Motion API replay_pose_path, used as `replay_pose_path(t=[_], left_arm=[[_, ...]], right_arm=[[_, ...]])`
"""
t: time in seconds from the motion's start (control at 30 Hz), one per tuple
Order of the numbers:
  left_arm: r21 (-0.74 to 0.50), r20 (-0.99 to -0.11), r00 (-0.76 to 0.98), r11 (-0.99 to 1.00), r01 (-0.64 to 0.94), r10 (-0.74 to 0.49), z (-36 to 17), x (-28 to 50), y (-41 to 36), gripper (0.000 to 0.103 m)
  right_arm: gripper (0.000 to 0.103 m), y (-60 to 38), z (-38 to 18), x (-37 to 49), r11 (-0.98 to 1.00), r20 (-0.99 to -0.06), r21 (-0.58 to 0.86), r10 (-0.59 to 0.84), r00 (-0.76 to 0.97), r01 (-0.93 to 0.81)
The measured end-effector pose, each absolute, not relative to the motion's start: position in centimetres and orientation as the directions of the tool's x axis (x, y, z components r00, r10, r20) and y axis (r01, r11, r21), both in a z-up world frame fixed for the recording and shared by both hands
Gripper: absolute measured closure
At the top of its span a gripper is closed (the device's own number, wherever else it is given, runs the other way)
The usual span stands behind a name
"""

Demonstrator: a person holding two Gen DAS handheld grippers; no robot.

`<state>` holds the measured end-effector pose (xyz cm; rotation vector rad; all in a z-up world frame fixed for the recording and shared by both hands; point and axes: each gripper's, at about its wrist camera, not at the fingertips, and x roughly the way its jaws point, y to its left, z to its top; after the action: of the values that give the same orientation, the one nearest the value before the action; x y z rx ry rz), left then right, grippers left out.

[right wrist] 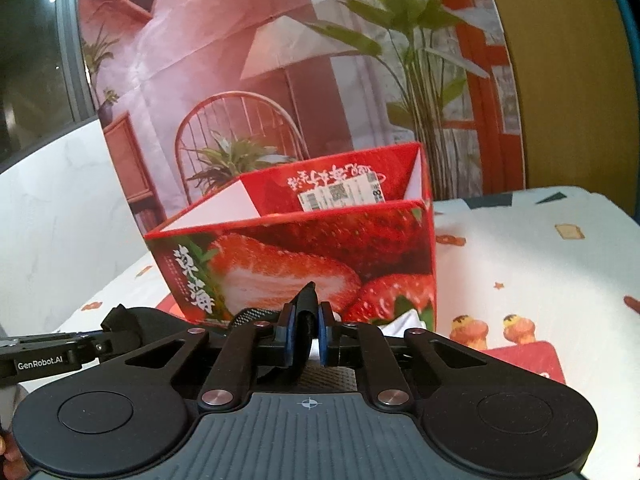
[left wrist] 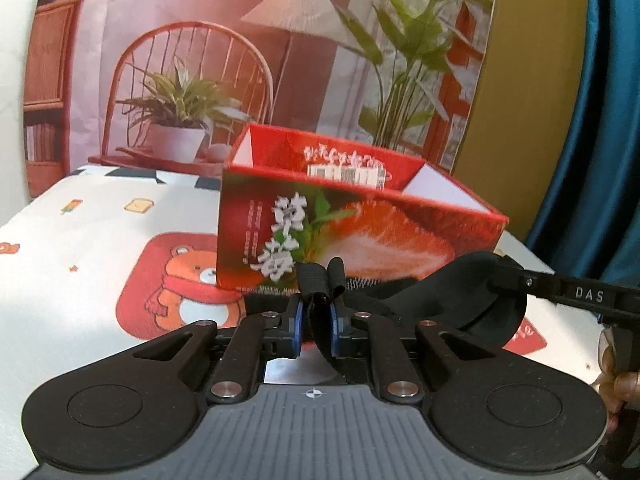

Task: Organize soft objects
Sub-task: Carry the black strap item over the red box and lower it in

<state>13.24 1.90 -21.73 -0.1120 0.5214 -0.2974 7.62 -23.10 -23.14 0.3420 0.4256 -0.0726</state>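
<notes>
While both grippers hold it above the table [left wrist: 80,248], a black eye mask [left wrist: 452,296] spans between them: left gripper [left wrist: 319,316] fingers clamped on its strap, right gripper [right wrist: 307,336] fingers clamped on its edge, just before the open strawberry box [right wrist: 304,252].

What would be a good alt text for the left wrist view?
The left gripper is shut on a black strap of a black soft item, in front of an open red strawberry box. The box stands on a cartoon bear tablecloth. The right gripper holds the item's other end.
</notes>
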Motion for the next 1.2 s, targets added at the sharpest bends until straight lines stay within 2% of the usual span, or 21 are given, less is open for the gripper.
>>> replay_pose_path(t=[0.47, 0.77, 0.97, 1.2], left_arm=[[-0.175, -0.31, 0.893, 0.943, 0.283, -0.325, -12.8, 16.1, 2.3, 0.091], [-0.123, -0.279, 0.916, 0.957, 0.264, -0.289, -9.7, 22.8, -0.7, 0.091], [-0.044, -0.35, 0.902, 0.966, 0.255, -0.254, -11.2, 27.1, -3.1, 0.091], [0.0, -0.523, 0.81, 0.951, 0.31, -0.265, -15.3, 30.4, -4.9, 0.091]], right_arm=[[0.093, -24.3, -15.7, 10.0, 0.955, -0.25, 0.293, 0.024, 0.968, 0.052], [0.093, -26.2, -13.3, 16.6, 0.962, -0.243, 0.256, -0.03, 0.97, 0.094], [0.093, -27.5, -15.0, 20.2, 0.967, -0.298, 0.199, -0.096, 0.95, 0.16], [0.094, -28.1, -18.9, 22.6, 0.967, -0.415, 0.193, -0.074, 0.907, 0.168]])
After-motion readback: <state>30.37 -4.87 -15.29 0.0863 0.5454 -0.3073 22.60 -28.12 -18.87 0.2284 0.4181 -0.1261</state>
